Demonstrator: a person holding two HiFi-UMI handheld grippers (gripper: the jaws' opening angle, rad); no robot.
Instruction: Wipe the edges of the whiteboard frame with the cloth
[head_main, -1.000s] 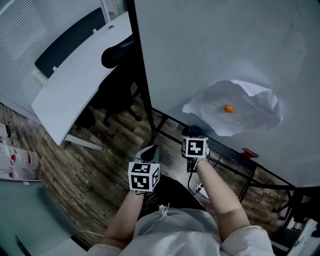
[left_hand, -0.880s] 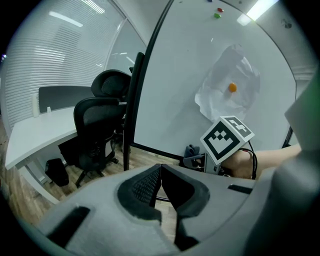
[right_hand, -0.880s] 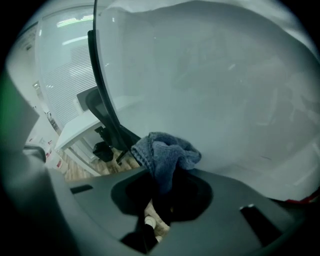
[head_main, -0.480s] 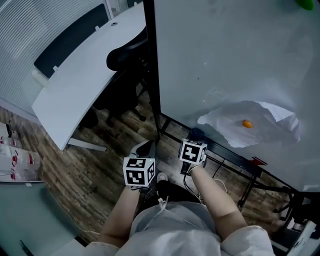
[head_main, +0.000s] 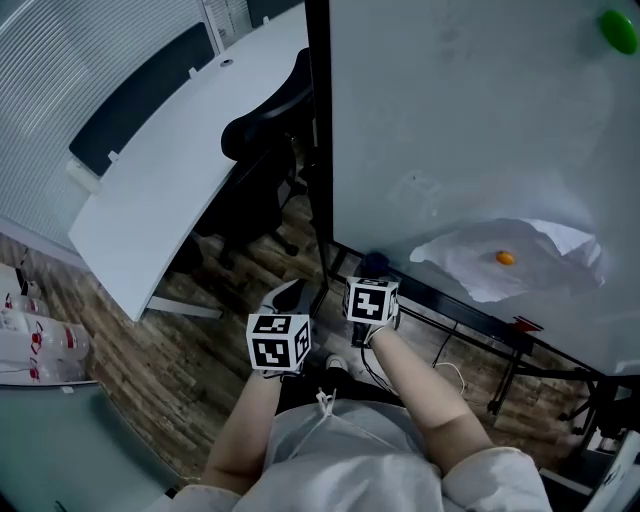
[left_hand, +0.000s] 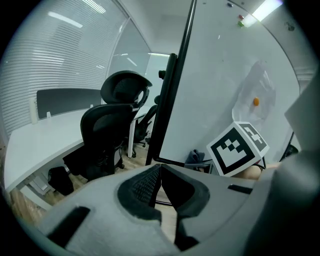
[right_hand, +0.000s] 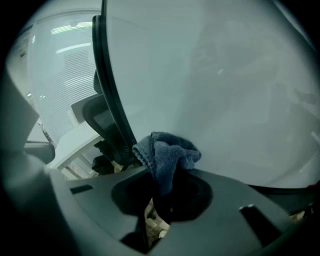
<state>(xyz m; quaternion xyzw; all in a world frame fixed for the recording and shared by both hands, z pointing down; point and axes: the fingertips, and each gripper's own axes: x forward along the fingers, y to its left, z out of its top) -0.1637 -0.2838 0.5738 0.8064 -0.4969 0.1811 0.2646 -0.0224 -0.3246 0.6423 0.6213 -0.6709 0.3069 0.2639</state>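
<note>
A large whiteboard (head_main: 450, 130) stands in a black frame (head_main: 318, 130). My right gripper (head_main: 372, 272) is shut on a bunched blue-grey cloth (right_hand: 167, 152), and the cloth sits close to the frame's lower left corner (right_hand: 120, 145), against the bottom edge. In the head view the cloth (head_main: 375, 262) shows just above the right marker cube. My left gripper (head_main: 292, 296) hangs lower and to the left, away from the board; its jaws are closed together on nothing (left_hand: 160, 182). The right marker cube (left_hand: 239, 148) shows in the left gripper view.
A sheet of white paper (head_main: 510, 262) is pinned to the board by an orange magnet (head_main: 505, 258); a green magnet (head_main: 618, 30) sits top right. A black office chair (head_main: 265, 140) and a curved white desk (head_main: 170, 170) stand left of the board. The board's black stand legs (head_main: 510, 360) cross the wooden floor.
The view has shifted so that the board's left frame edge stands more upright and central. My right gripper with the cloth has moved left toward the frame's lower corner. The left gripper has barely moved.
</note>
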